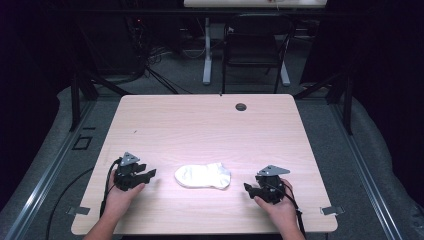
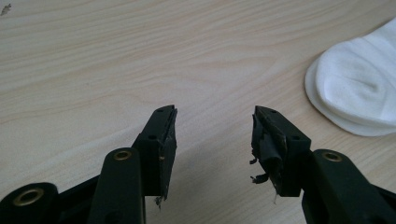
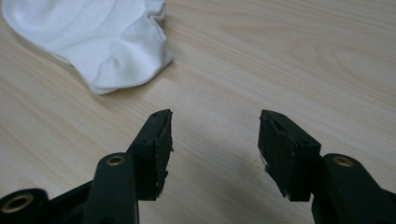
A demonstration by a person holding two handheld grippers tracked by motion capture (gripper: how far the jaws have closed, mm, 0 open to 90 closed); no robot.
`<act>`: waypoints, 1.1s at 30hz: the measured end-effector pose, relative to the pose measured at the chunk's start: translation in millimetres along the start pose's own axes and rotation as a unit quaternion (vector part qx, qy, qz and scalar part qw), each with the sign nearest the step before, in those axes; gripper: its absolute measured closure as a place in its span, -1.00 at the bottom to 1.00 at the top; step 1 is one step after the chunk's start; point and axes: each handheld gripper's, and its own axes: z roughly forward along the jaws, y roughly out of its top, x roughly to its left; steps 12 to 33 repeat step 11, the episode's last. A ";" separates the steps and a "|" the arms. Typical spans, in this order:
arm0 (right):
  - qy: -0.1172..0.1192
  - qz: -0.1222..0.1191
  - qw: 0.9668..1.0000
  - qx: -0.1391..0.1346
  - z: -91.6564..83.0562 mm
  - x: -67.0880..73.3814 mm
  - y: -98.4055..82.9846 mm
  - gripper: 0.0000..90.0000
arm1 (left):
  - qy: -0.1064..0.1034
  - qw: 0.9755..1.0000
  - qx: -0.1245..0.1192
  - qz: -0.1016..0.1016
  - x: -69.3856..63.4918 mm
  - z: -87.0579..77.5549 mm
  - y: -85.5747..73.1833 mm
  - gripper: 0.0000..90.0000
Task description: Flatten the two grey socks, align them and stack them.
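A white sock [image 1: 203,176] lies flat on the wooden table [image 1: 200,125], near its front edge, between my two grippers. My left gripper [image 1: 149,174] rests low on the table to the sock's left, open and empty. In the left gripper view the sock [image 2: 359,88] sits at the right edge, beyond the open left gripper [image 2: 215,119]. My right gripper [image 1: 248,188] is to the sock's right, also open and holding nothing. In the right gripper view the sock [image 3: 93,37] lies at the upper left, ahead of the open right gripper [image 3: 215,121].
A round cable hole [image 1: 241,106] sits near the table's far edge. Behind the table stand a black chair [image 1: 255,50] and a white desk leg [image 1: 207,50]. Dark stands flank the table on both sides.
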 end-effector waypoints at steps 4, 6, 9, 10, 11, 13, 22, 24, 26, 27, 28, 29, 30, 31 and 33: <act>-0.011 0.002 1.000 0.004 4.8 -1.8 2.8 0.08 | -0.007 1.000 -0.019 -0.004 -1.5 -2.6 3.8 0.14; -0.012 0.010 1.000 0.010 8.3 -2.4 3.1 0.16 | -0.009 1.000 -0.010 -0.002 -1.5 2.0 4.1 0.14; -0.008 0.018 1.000 0.013 10.8 -5.5 2.4 0.20 | -0.015 1.000 -0.001 -0.003 -1.9 5.4 4.7 0.14; -0.013 0.013 1.000 0.014 10.7 -6.8 2.1 0.21 | -0.017 1.000 0.000 -0.005 -2.7 5.7 4.9 0.14; -0.011 0.014 1.000 0.011 11.0 -7.1 1.7 0.22 | -0.019 1.000 -0.001 0.001 -3.4 6.2 5.3 0.14; -0.011 0.014 1.000 0.011 11.0 -7.1 1.7 0.22 | -0.019 1.000 -0.001 0.001 -3.4 6.2 5.3 0.14; -0.011 0.014 1.000 0.011 11.0 -7.1 1.7 0.22 | -0.019 1.000 -0.001 0.001 -3.4 6.2 5.3 0.14; -0.011 0.014 1.000 0.011 11.0 -7.1 1.7 0.22 | -0.019 1.000 -0.001 0.001 -3.4 6.2 5.3 0.14; -0.011 0.014 1.000 0.011 11.0 -7.1 1.7 0.22 | -0.019 1.000 -0.001 0.001 -3.4 6.2 5.3 0.14; -0.011 0.014 1.000 0.011 11.0 -7.1 1.7 0.22 | -0.019 1.000 -0.001 0.001 -3.4 6.2 5.3 0.14; -0.011 0.014 1.000 0.011 11.0 -7.1 1.7 0.22 | -0.019 1.000 -0.001 0.001 -3.4 6.2 5.3 0.14; -0.011 0.014 1.000 0.011 11.0 -7.1 1.7 0.22 | -0.019 1.000 -0.001 0.001 -3.4 6.2 5.3 0.14; -0.011 0.014 1.000 0.011 11.0 -7.1 1.7 0.22 | -0.019 1.000 -0.001 0.001 -3.4 6.2 5.3 0.14; -0.011 0.014 1.000 0.011 11.0 -7.1 1.7 0.22 | -0.019 1.000 -0.001 0.001 -3.4 6.2 5.3 0.14; -0.011 0.014 1.000 0.011 11.0 -7.1 1.7 0.22 | -0.019 1.000 -0.001 0.001 -3.4 6.2 5.3 0.14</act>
